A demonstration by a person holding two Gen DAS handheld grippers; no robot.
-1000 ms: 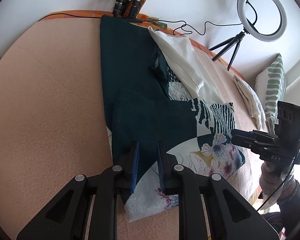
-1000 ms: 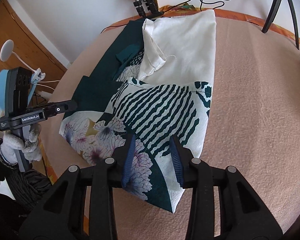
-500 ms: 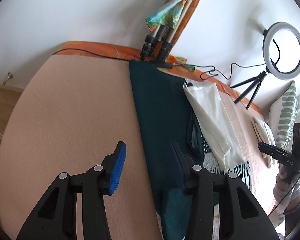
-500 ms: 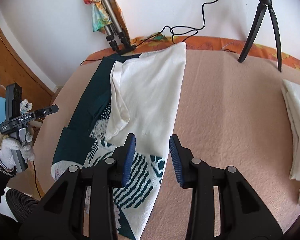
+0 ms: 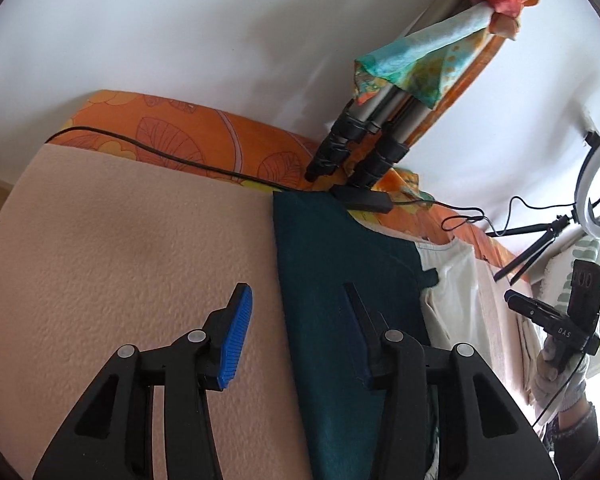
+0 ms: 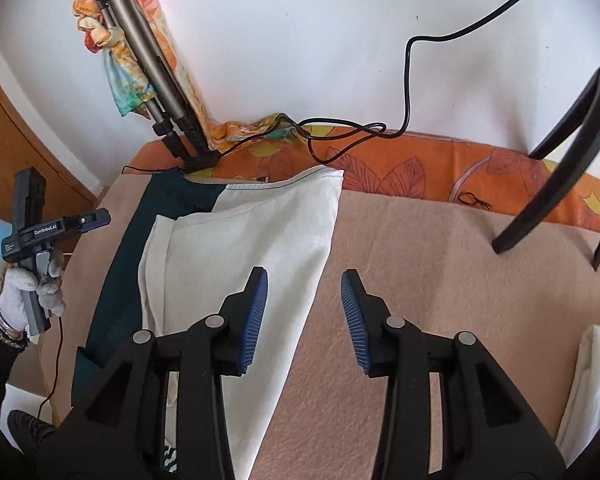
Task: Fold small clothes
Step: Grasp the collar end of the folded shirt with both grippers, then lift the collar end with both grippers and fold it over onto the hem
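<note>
Left to right. The peach blanket (image 5: 120,260) covers the bed; its left part lies bare. The left tool (image 5: 296,336) is held above it with its blue pads well apart, gripping nothing; one pad (image 5: 236,336) hangs over bare blanket and the other over cloth, so the tool straddles the left edge of the dark green garment (image 5: 332,264). This garment runs lengthwise toward the far edge of the bed, ending just beside the tripod legs (image 5: 352,144) and a black cable (image 5: 160,156). A white garment (image 6: 252,248) lies over the right side of the green one. The right tool (image 6: 304,312) likewise stands apart and empty, straddling the right edge of the white cloth, one pad over cloth and one over blanket. Further right stand the ring light (image 5: 598,184) and, at the right margin of the right wrist view, a white folded pile (image 6: 596,380).

Step in hand, as judged: both tools are placed at opposite long edges of the stacked clothes, reaching for a fold. The next move appears to call for lowering each tool onto its edge and closing the pads on it. Catching only the top layer, or pinching blanket with the cloth, is the risk.
</note>
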